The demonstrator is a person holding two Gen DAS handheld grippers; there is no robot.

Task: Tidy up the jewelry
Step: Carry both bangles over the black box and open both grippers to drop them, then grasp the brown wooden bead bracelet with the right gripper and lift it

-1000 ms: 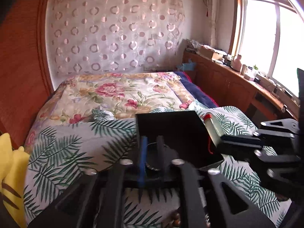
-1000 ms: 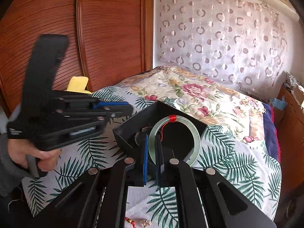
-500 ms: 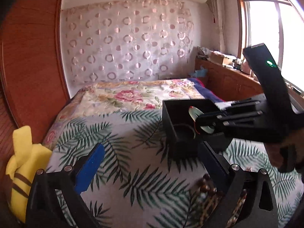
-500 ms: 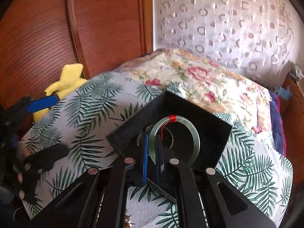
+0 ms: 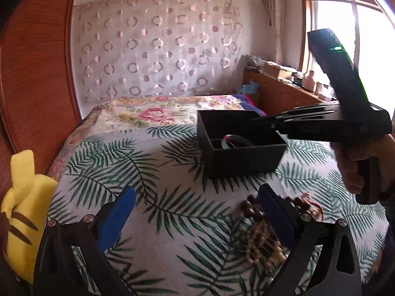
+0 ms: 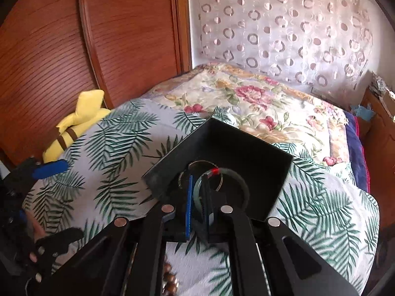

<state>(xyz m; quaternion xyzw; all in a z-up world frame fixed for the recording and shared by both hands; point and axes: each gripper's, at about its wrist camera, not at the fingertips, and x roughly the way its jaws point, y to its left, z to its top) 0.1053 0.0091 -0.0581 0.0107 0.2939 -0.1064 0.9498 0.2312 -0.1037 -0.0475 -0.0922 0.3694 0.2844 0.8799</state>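
A black open box [image 5: 243, 159] [image 6: 222, 140] sits on the palm-leaf bedspread. My right gripper [image 6: 197, 197] [image 5: 254, 120] reaches into it and is shut on a pale green bangle [image 6: 230, 172] [image 5: 234, 138] with a red thread wrap, held upright just inside the box. A thin ring-shaped piece [image 6: 184, 172] lies on the box floor behind the fingers. My left gripper [image 5: 197, 212] [image 6: 71, 199] stands open in front of the box with nothing between its blue pads [image 5: 118, 215]. Dark and pale beaded bracelets [image 5: 259, 224] [image 6: 170, 278] lie on the sheet by its right finger.
A yellow plush toy [image 5: 22, 212] [image 6: 76, 123] lies at the bed's left edge against the wooden wardrobe [image 6: 98, 37]. A floral quilt [image 5: 153, 113] covers the far half of the bed. A wooden cabinet [image 5: 284, 93] under the window stands at the right.
My left gripper opened wide and drew back from the box toward the near side. The right gripper sank a little, and the bangle now sits lower inside the box.
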